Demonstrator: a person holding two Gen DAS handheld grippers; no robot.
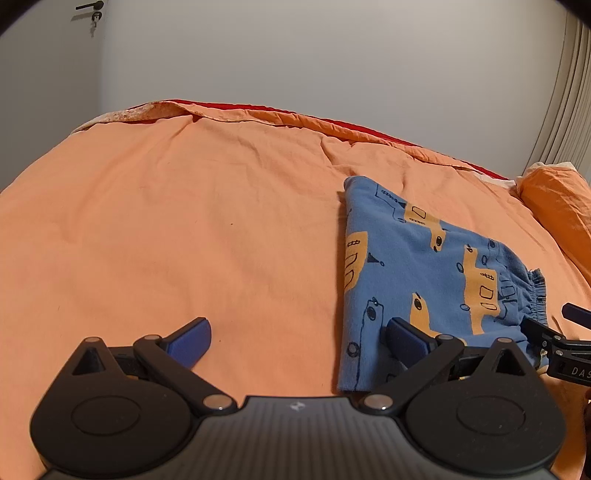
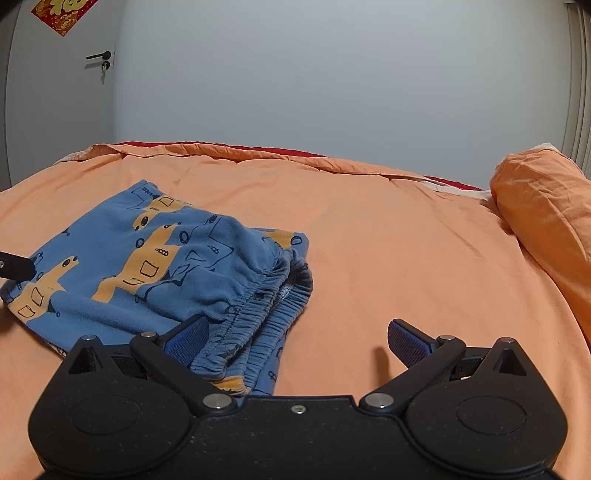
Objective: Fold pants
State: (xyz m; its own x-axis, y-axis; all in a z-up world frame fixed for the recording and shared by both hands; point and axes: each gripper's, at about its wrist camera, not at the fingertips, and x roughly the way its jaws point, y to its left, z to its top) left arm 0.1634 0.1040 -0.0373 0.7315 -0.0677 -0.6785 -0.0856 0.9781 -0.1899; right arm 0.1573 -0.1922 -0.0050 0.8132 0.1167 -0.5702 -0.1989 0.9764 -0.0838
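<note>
left wrist view first: my left claw [image 1: 297, 341] stands wide apart with nothing between its blue fingers [image 1: 190, 341]; its left finger is over bare orange bedcover [image 1: 166, 229], its right finger is over the near left edge of the pants [image 1: 417, 273]. whether that finger touches the cloth i cannot tell. the pants are blue with orange vehicle prints, folded into a compact bundle that lies flat on the bed, right of centre in this view. their gathered waistband [image 1: 533, 295] faces right. just beyond that, at the right edge, i see the tip of my right claw [image 1: 554, 330] close by the waistband. an orange pillow [image 1: 557, 203] sits far right, and a door handle [image 1: 90, 6] shows in the far left corner.

right wrist view: a dark tip of the left claw [image 2: 16, 269] pokes in at the left edge, over the pants [image 2: 122, 266]. the bundle lies on the near left part of the bedcover [image 2: 388, 258], with the elastic waistband [image 2: 258, 310] turned toward me and layers stacked. my right claw [image 2: 297, 341] is spread wide, gripping nothing; its left finger is over the waistband cloth, its right finger over bare cover. the pillow [image 2: 546, 206] is at the far right, the door handle [image 2: 99, 56] and a red paper decoration [image 2: 61, 13] at the far left.
</note>
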